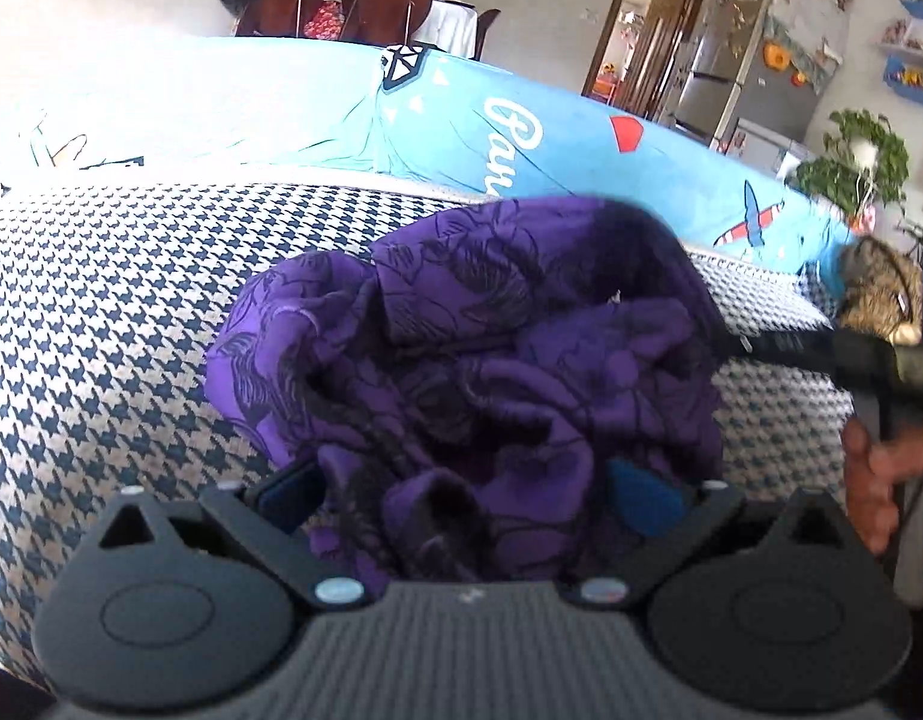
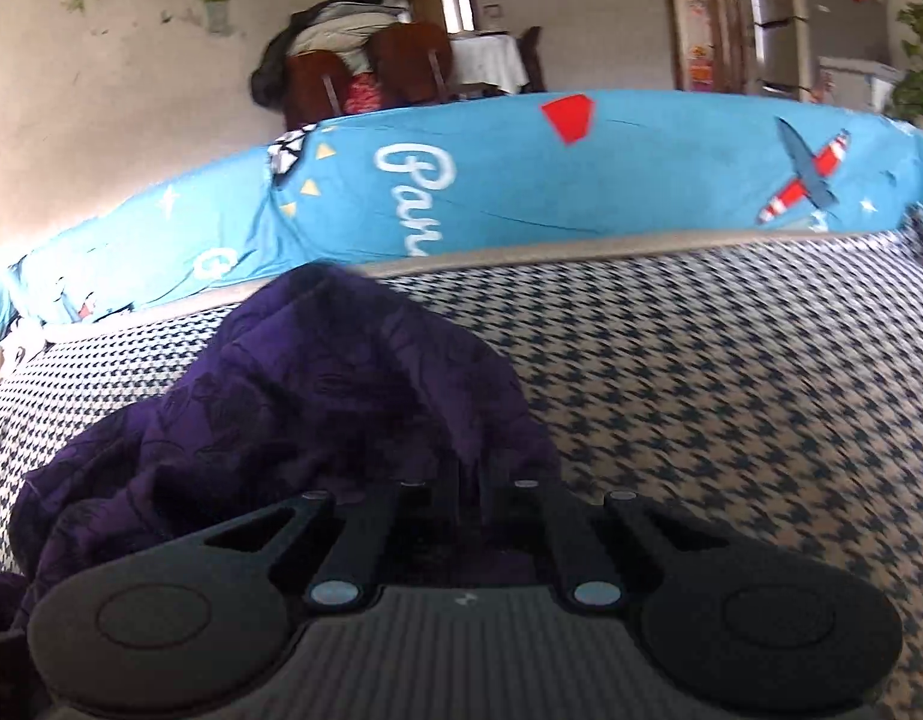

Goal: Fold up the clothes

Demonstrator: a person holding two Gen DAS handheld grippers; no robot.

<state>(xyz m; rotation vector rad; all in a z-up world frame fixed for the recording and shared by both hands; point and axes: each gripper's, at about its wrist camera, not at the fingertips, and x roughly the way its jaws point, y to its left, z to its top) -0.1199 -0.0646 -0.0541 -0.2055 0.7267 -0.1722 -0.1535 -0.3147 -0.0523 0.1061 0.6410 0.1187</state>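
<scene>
A crumpled purple garment with a dark flower print (image 1: 479,348) lies bunched on a houndstooth-covered surface (image 1: 113,312). My left gripper (image 1: 467,492) is open, its blue-padded fingers (image 1: 644,495) either side of a fold of the garment. My right gripper (image 2: 468,480) is shut on the garment (image 2: 317,396), its fingers close together with cloth pinched between them. In the left wrist view the right gripper's black body (image 1: 821,354) reaches in from the right edge, held by a hand (image 1: 881,480).
A blue printed cushion (image 1: 551,138) runs along the far edge of the houndstooth surface; it also shows in the right wrist view (image 2: 521,180). Behind stand wooden chairs (image 1: 353,0), a doorway (image 1: 647,36), a fridge (image 1: 749,78) and plants (image 1: 857,162).
</scene>
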